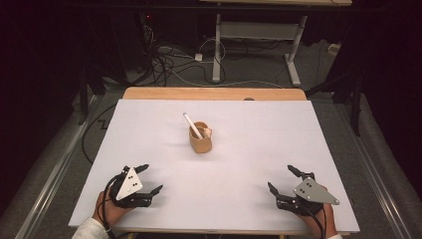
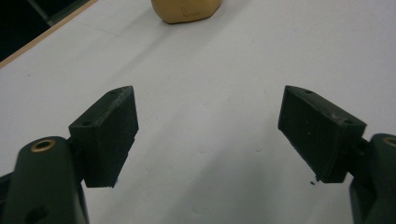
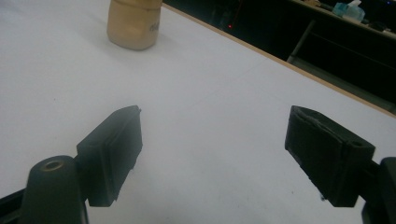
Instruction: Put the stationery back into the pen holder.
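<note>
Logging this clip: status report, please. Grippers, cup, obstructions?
Left gripper open, right gripper open, both at near table edge. Tan cup upright mid-table, white stick leaning inside, untouched. Nothing between grippers and cup.

A wooden table (image 1: pixel 214 93) is carrying a large white sheet (image 1: pixel 259 159), which is covering almost all of its top; only a strip of wood is showing at the far edge; a tan cup (image 1: pixel 200 138) is standing upright on the sheet, near its middle; a white stick (image 1: pixel 192 124) is leaning inside the cup.
</note>
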`<state>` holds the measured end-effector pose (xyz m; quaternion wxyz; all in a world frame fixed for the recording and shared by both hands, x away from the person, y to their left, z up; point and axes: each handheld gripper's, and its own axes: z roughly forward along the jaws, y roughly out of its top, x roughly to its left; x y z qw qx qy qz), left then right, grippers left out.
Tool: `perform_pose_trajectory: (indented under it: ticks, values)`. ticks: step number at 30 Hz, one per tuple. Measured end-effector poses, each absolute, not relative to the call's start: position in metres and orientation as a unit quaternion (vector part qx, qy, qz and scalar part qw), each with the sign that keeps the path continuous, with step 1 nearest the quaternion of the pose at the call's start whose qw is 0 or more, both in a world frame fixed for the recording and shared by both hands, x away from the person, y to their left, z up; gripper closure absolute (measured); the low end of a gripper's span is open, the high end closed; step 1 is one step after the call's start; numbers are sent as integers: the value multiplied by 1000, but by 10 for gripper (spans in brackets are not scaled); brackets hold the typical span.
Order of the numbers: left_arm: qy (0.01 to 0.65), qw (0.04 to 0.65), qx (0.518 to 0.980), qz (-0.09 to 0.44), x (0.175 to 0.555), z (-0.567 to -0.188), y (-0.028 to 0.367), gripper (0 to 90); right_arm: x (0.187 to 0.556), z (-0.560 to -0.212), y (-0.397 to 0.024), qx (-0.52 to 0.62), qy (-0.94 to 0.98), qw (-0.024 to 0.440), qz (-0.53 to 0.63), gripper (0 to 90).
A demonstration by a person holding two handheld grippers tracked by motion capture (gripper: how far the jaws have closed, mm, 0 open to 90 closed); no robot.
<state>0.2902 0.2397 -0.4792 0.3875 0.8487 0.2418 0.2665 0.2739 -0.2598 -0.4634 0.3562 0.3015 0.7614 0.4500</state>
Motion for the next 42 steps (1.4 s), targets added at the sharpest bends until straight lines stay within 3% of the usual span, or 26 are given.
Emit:
perform_pose_trajectory:
  ticks: [42]
  values:
    - [241,388,848,270,287,-478,240,192,268,-467,-256,294,764,348,458,191]
